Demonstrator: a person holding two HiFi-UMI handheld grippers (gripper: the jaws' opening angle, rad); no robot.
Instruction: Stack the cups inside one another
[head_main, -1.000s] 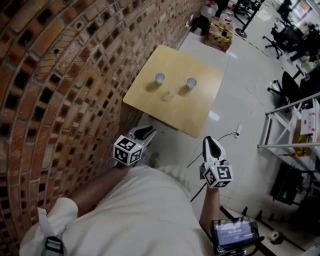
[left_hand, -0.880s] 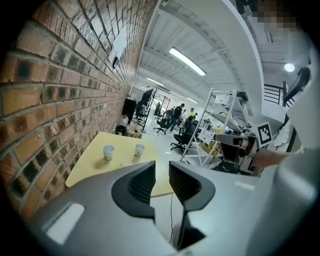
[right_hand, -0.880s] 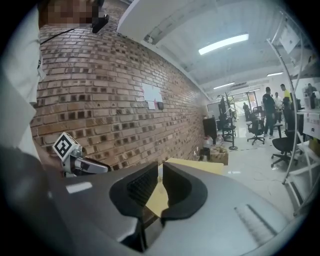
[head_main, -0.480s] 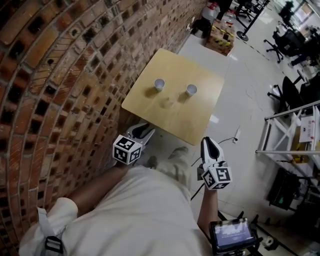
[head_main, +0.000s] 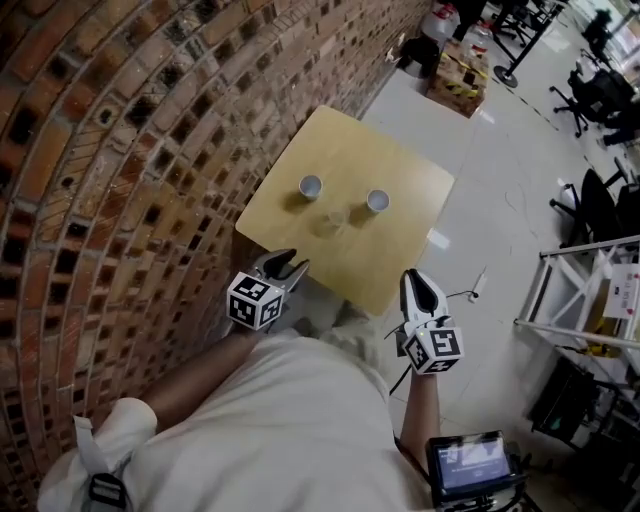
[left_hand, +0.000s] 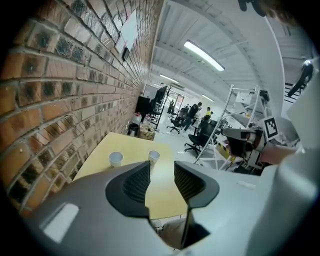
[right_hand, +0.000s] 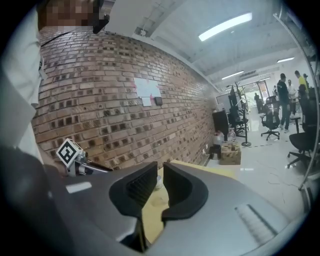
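Note:
Two small white cups stand upright and apart on a square yellow table (head_main: 400, 250): one on the left (head_main: 311, 186) (left_hand: 116, 159), one on the right (head_main: 377, 201) (left_hand: 154, 157). A faint pale shape (head_main: 337, 216) lies between them, too dim to name. My left gripper (head_main: 283, 266) (left_hand: 161, 168) hovers short of the table's near edge, its jaws opening with nothing between them. Beside the table's near right corner is my right gripper (head_main: 421, 286) (right_hand: 160, 167). Its jaws stand only slightly apart and hold nothing.
A brick wall (head_main: 120, 150) runs close along the table's left side. Beyond the table stand a box and a water bottle (head_main: 455, 60). To the right are white floor (head_main: 500, 170), a cable, office chairs (head_main: 600, 95) and a metal rack (head_main: 590, 290).
Both grippers have moved forward toward the table, which now lies closer. The left jaws have spread wider; the right jaws look much the same.

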